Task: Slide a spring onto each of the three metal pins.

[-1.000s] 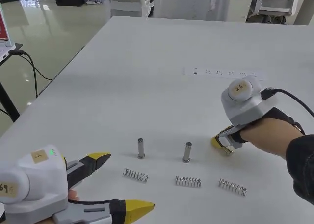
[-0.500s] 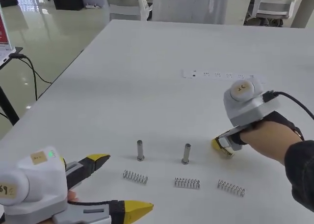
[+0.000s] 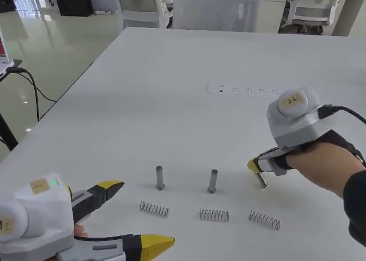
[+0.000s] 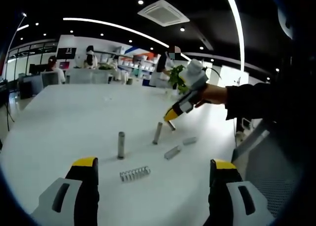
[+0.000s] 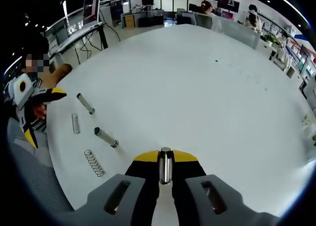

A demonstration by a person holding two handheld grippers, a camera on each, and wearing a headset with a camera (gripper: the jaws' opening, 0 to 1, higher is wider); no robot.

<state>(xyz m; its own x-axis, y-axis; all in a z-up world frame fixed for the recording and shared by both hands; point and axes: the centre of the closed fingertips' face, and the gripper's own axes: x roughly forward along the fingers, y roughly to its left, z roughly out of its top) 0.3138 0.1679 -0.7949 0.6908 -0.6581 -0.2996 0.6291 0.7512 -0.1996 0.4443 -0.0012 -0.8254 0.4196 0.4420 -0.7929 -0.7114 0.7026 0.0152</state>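
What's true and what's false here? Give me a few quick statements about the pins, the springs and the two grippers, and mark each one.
1. The right gripper is shut on a metal pin. True.
2. Every spring sits on a pin. False: the left spring, middle spring and right spring all lie bare on the table.
3. The left pin and middle pin stand upright. True.
4. The left gripper holds a spring. False: its jaws are open and empty.
5. The power strip lies between the pins and the springs. False: it lies beyond the pins, farther from the person.
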